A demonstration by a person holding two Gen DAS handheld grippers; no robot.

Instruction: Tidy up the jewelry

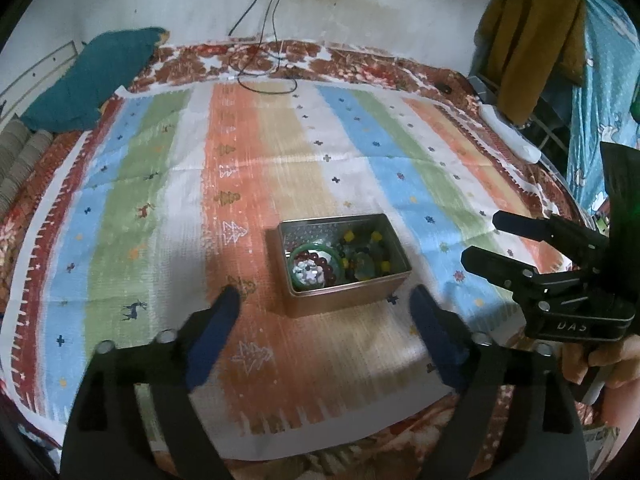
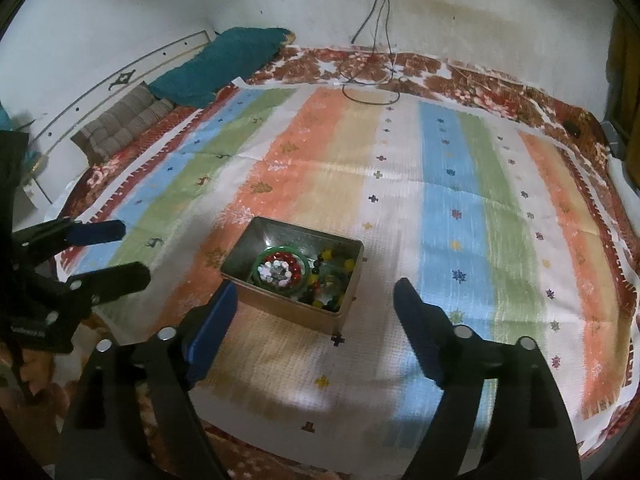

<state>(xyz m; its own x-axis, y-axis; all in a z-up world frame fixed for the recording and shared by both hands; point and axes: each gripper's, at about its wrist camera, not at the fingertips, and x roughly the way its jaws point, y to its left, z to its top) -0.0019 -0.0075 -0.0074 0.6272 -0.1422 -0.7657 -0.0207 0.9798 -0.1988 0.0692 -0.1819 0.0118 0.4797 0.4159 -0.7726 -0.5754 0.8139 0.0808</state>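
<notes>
Jewelry (image 1: 340,260), glossy beads and a green bangle, was held in a rectangular metal tin (image 1: 344,300); both grippers (image 1: 324,304) (image 2: 316,300) were spread wide, empty.

Ahead of the spread jaws, the jewelry (image 2: 298,276) heaped in the tin (image 2: 240,252) overlaps, so single pieces blur together. The tin's near wall hides its floor

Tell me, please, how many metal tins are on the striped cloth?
1. The open metal tin sits mid-cloth on the striped cloth, holding a green bangle and beaded jewelry; no lid shows.
</notes>
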